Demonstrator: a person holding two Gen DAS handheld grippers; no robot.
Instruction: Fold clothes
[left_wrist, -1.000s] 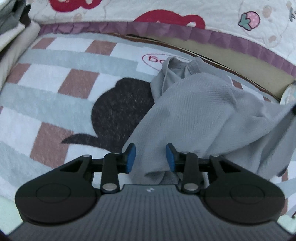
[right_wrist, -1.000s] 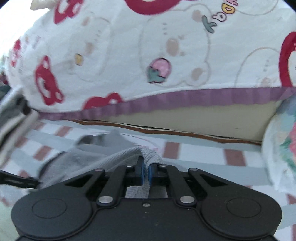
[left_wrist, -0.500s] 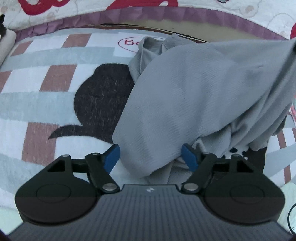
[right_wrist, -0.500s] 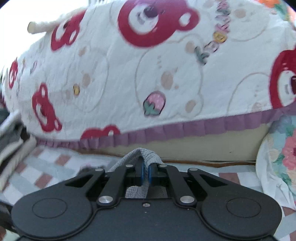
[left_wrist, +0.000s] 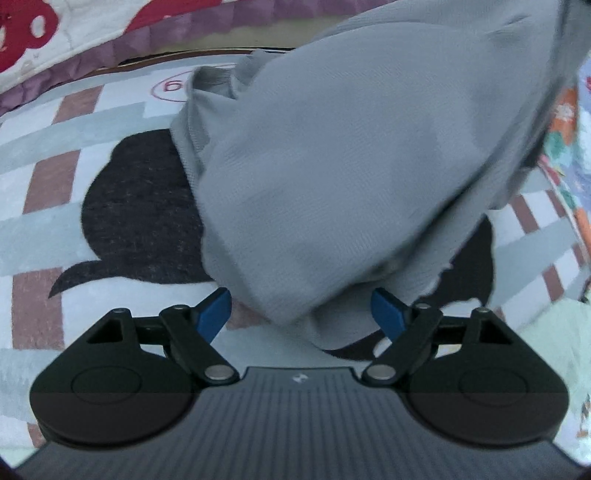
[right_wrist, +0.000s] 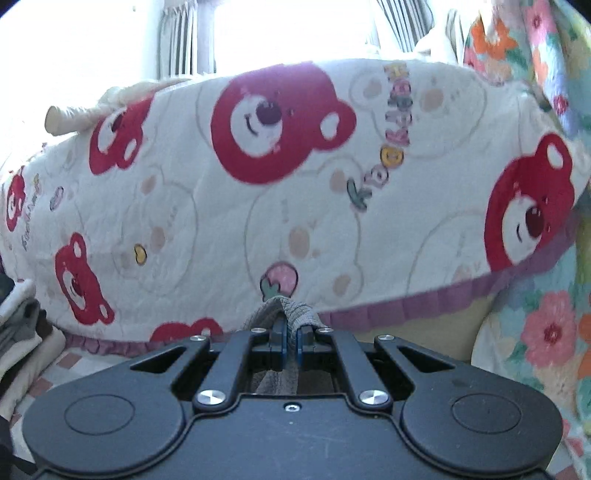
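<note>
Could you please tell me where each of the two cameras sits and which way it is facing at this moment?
Left wrist: sits on the left gripper, looking steeply down at the checked rug and the hanging grey garment; its blue fingertips are opening either side of the cloth's lower edge.
Right wrist: sits on the right gripper, facing almost level at the bear-print quilt and a bright window; its jaws pinch a grey fold.
Shared: the grey garment, the bear-print quilt and its purple trim.
</note>
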